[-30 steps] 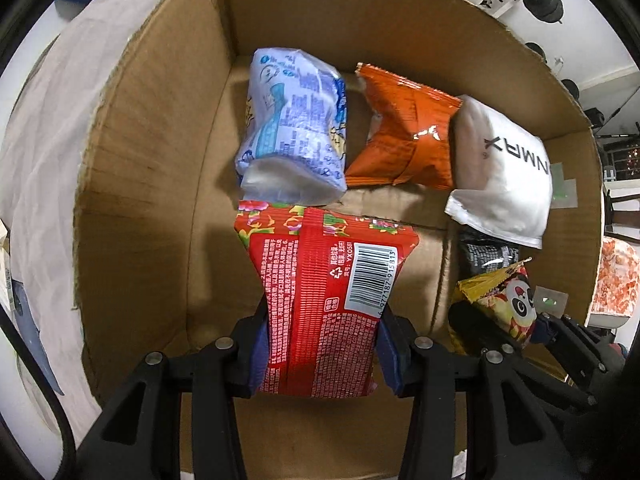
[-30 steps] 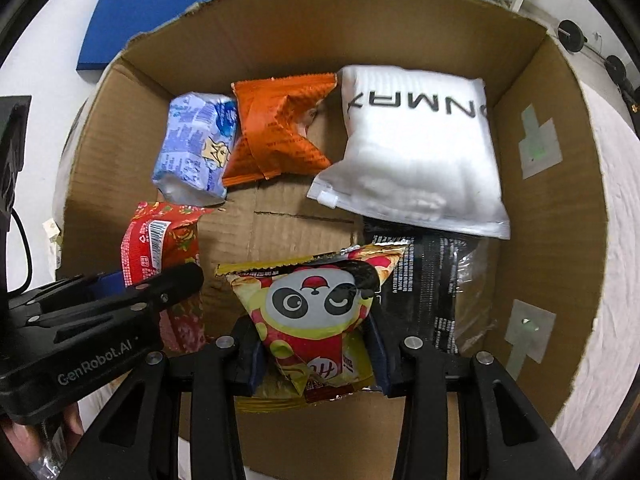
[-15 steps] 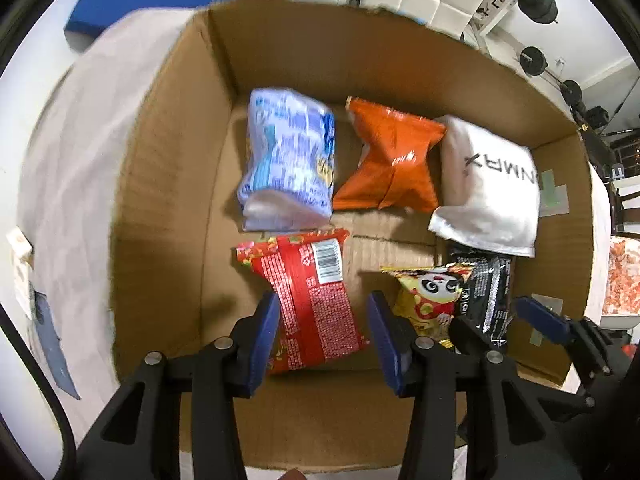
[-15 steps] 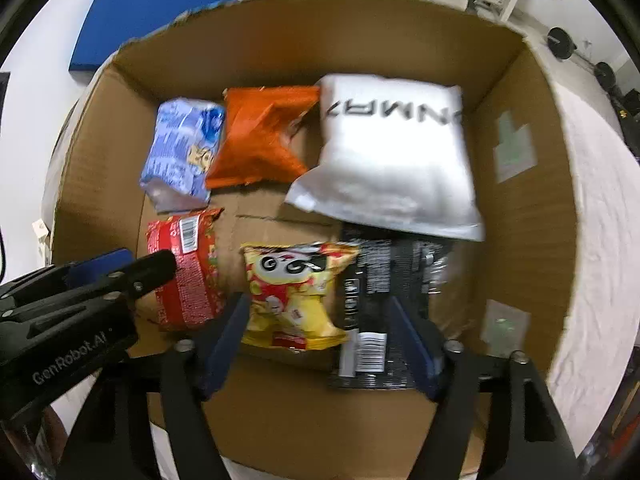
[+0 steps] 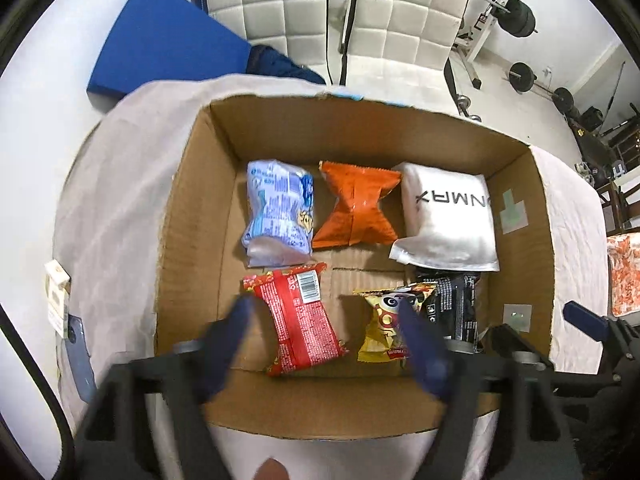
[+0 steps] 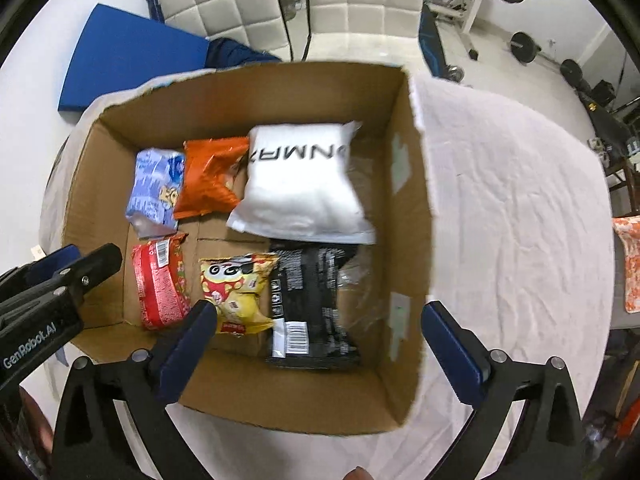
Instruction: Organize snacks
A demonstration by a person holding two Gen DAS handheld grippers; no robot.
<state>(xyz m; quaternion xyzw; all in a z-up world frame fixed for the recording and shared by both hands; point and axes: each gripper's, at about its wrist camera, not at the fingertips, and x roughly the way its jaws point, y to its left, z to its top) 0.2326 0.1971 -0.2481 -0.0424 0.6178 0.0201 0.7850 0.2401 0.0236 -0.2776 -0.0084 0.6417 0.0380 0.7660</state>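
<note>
An open cardboard box [image 5: 192, 216] [image 6: 404, 208] holds several snack packs. Along its far side lie a pale blue pack [image 5: 278, 212] [image 6: 154, 192], an orange pack [image 5: 356, 204] [image 6: 208, 178] and a white pouch [image 5: 448, 220] [image 6: 300, 184]. Nearer lie a red pack [image 5: 302, 316] [image 6: 160, 284], a yellow panda pack [image 5: 384, 324] [image 6: 236, 288] and a black pack [image 5: 456, 308] [image 6: 312, 300]. My left gripper [image 5: 324, 320] hangs open above the box's near side, holding nothing. The right gripper [image 6: 320, 316] is open too, raised over the black pack.
The box stands on a table under a pale cloth [image 5: 116, 184] [image 6: 512, 208]. Beyond it are white padded chairs [image 5: 360, 20], a blue mat [image 5: 168, 44] on the floor and gym weights [image 5: 520, 16]. An orange patterned cloth [image 6: 628, 264] lies at the far right.
Both grippers let go of their packs, the left the red one and the right the panda one, then opened wide and pulled up and back out of the box.
</note>
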